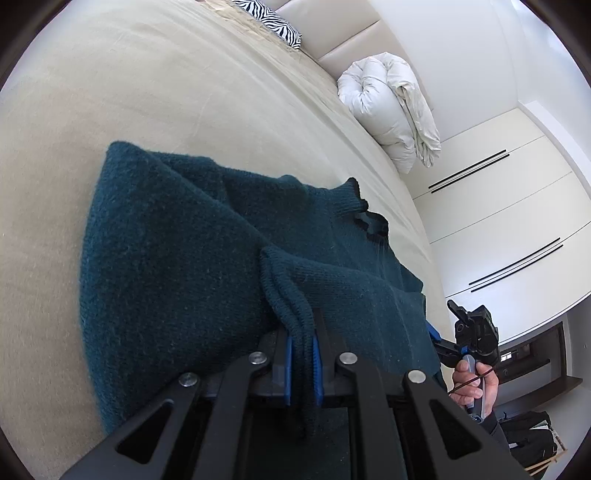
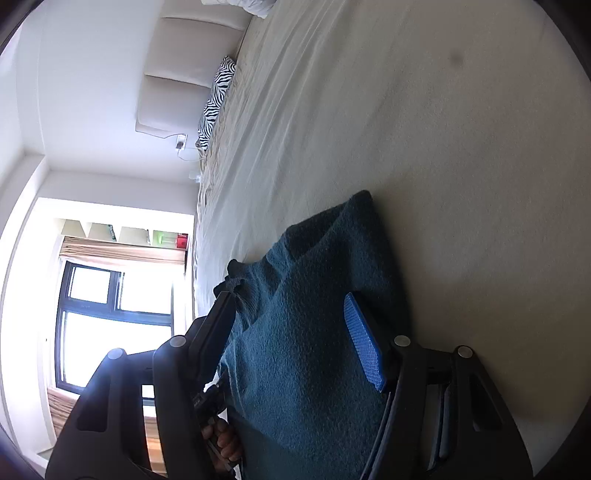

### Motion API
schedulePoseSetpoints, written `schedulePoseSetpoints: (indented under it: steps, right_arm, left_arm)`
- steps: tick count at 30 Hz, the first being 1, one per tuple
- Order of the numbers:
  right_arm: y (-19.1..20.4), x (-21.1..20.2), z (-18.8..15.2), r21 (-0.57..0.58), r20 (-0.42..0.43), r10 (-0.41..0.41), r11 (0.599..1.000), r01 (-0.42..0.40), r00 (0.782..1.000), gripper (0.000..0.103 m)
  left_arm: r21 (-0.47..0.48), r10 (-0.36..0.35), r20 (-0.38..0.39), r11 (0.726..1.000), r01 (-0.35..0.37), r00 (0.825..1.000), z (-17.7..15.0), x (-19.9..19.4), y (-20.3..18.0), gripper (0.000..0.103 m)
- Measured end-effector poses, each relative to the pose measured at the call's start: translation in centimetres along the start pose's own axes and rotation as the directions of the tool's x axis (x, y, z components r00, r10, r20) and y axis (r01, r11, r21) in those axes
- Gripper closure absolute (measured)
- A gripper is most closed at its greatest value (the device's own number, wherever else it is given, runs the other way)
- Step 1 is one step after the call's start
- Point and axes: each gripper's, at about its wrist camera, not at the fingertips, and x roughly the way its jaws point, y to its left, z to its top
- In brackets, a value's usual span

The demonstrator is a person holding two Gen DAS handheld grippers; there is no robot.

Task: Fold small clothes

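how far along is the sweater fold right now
Partly done: the teal sweater lies on the bed with one side already doubled over. In hand: the left gripper is shut on a ribbed edge, apparently a cuff or hem, lifted off the bed. The right gripper is open, its fingers straddling the sweater. Left to do: lay that edge down and finish a compact fold.

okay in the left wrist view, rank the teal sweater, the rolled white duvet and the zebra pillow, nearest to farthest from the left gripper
1. Teal sweater: clamped in the left gripper jaws, right at the bottom.
2. Rolled white duvet: upper right, at the bed's edge.
3. Zebra pillow: top centre, by the headboard.
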Motion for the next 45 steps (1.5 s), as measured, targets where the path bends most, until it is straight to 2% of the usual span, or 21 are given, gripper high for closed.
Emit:
schedulePoseSetpoints:
  steps: [6,9,11,13,15,16,18,22,26,29,33,39,45]
  right_arm:
    - [-0.1,-3.8,-6.4,-0.087,-0.059,-0.007,0.996,0.002,0.998,0.043]
    - [-0.9,-7.0,-9.6,-0.101,-0.053,-0.033,0.994,0.028,0.998,0.043]
    - [-1.6,-10.0,-11.7,-0.087,-0.019,-0.026,0.996,0.024,0.999,0.043]
    - [-2.1,-13.2,-14.1,-0.096,0.024,-0.015,0.995,0.017,1.0,0.041]
    - [-2.5,-16.1,-16.7,-0.099,0.055,-0.005,0.995,0.01,0.998,0.041]
    - [-2.9,-17.3,-18.0,-0.103,0.064,-0.007,0.995,0.014,0.998,0.041]
    - [-3.3,-18.8,-20.6,-0.113,0.076,-0.018,0.993,0.026,0.997,0.041]
    - [-3.8,-21.2,-24.9,-0.13,0.105,-0.041,0.99,0.055,0.994,0.041]
    - [-3.3,-22.6,-27.8,-0.159,0.123,-0.062,0.984,0.081,0.99,0.041]
    - [-3.1,-24.0,-29.3,-0.184,0.122,-0.097,0.976,0.118,0.988,0.041]
    - [-3.1,-24.7,-30.4,-0.191,0.129,-0.168,0.963,0.19,0.977,0.041]
    - [-5.1,-26.3,-32.0,-0.187,0.1,-0.292,0.933,0.306,0.951,0.041]
    - [-6.7,-27.1,-32.8,-0.163,0.058,-0.315,0.933,0.32,0.947,0.043]
  left_arm:
    - [0.001,-0.007,0.004,1.0,0.007,1.0,0.0,-0.1,0.2,0.09]
    - [-0.039,-0.022,0.004,0.999,0.022,1.0,0.1,-0.9,0.5,0.089]
    - [-0.066,-0.001,0.024,0.998,0.003,1.0,-0.2,-2.5,0.2,0.078]
    - [-0.069,-0.001,0.064,0.998,0.005,0.998,-1.3,-5.1,-0.5,0.048]
    - [-0.064,0.027,0.108,0.998,-0.02,0.994,-3.2,-8.4,-1.1,0.028]
    - [-0.06,0.041,0.125,0.998,-0.034,0.991,-4.5,-10.0,-1.3,0.026]
    - [-0.053,0.052,0.13,0.998,-0.046,0.99,-7.5,-12.7,-1.3,0.026]
    - [-0.044,0.139,0.098,0.99,-0.135,0.985,-14.3,-16.7,-0.8,0.026]
    - [-0.027,0.21,0.057,0.978,-0.209,0.976,-20.3,-19.1,-0.4,0.026]
    - [-0.015,0.219,0.049,0.976,-0.218,0.975,-23.4,-20.5,-0.2,0.026]
    - [-0.012,0.208,0.036,0.978,-0.208,0.977,-25.3,-21.5,-0.2,0.026]
    - [-0.008,0.174,-0.042,0.985,-0.175,0.984,-26.6,-21.1,-0.5,0.026]
    - [-0.031,0.139,-0.087,0.989,-0.142,0.987,-28.1,-21.7,-0.5,0.026]
